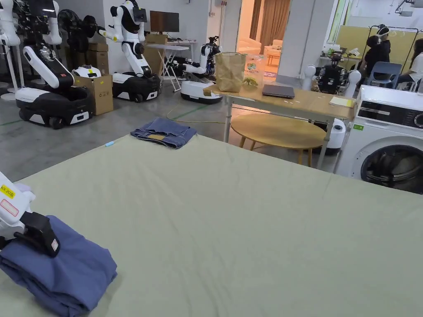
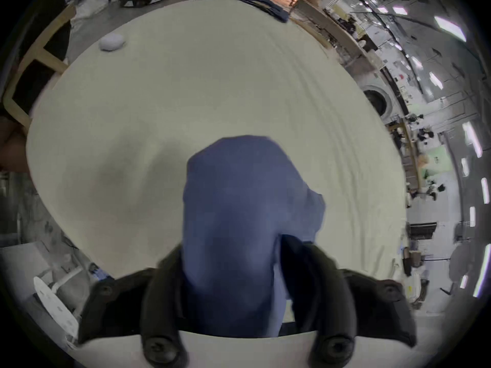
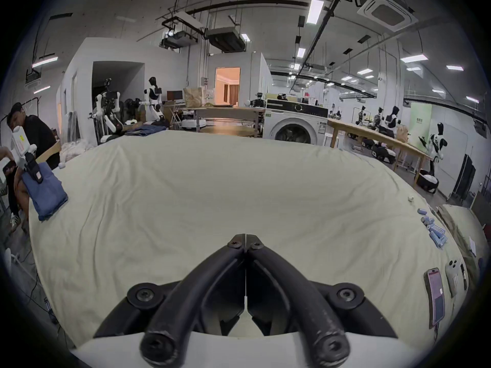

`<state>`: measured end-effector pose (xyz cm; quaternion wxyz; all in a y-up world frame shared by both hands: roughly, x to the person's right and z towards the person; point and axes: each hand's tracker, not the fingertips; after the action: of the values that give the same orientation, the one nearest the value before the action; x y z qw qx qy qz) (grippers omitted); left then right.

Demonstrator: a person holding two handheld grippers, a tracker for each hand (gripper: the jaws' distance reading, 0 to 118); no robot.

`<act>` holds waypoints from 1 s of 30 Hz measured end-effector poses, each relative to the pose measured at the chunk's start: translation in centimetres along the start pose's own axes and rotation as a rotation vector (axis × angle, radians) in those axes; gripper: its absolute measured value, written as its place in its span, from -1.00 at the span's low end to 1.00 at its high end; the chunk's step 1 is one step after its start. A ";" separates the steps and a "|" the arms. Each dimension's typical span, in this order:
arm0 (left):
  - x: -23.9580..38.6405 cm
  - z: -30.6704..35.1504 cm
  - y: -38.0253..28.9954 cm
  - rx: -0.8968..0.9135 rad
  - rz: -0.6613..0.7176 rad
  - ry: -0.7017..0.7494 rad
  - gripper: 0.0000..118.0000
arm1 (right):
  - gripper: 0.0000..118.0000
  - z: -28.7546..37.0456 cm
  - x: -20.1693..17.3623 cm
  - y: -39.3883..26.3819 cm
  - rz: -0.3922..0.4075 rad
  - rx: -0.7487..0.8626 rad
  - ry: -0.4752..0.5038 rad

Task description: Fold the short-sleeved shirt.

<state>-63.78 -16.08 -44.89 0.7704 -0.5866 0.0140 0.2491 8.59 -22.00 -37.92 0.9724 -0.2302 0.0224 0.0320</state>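
The blue shirt [image 1: 70,272] is a folded bundle at the near left corner of the sheet-covered table [image 1: 248,214]. My left gripper [image 1: 39,237] is shut on its upper edge, and its lower end touches the sheet. In the left gripper view the shirt [image 2: 239,201] runs out from between the two black jaws of the left gripper [image 2: 231,267]. From the right gripper view the shirt [image 3: 46,190] and the left gripper [image 3: 33,165] are far to the left. My right gripper [image 3: 246,241] hovers over bare sheet, shut on nothing.
Folded jeans [image 1: 164,132] lie at the table's far edge. Phones [image 3: 435,296] and several small blue cylinders [image 3: 433,230] lie along the right edge. A washing machine [image 1: 388,136], a wooden table [image 1: 289,103] and a round table [image 1: 276,130] stand beyond. A person [image 3: 29,134] sits at the left.
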 end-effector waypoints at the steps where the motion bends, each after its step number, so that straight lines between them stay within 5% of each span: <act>1: 0.2 0.1 0.0 0.002 -0.014 0.058 -0.01 | -1.00 0.1 0.0 0.0 0.004 -0.001 -0.001; 9: 1.1 2.7 -0.4 0.095 -0.070 0.275 0.01 | -1.00 -0.3 0.2 -0.3 0.010 -0.032 0.011; 13: 3.6 3.6 -1.2 0.202 -0.205 0.459 0.01 | -1.00 -0.4 0.2 -0.6 0.003 -0.042 0.021; 18: 7.5 1.7 -4.0 0.242 -0.255 0.299 0.01 | -1.00 -0.7 0.5 -1.1 -0.024 -0.046 0.032; 30: 26.1 -5.9 -15.5 0.644 -0.638 0.087 0.01 | -1.00 0.1 2.5 0.5 -0.058 0.010 0.013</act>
<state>-33.14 -14.78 -41.03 0.9506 -0.3019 -0.0580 -0.0425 11.05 -21.33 -38.18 0.9739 -0.2260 0.0224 0.0020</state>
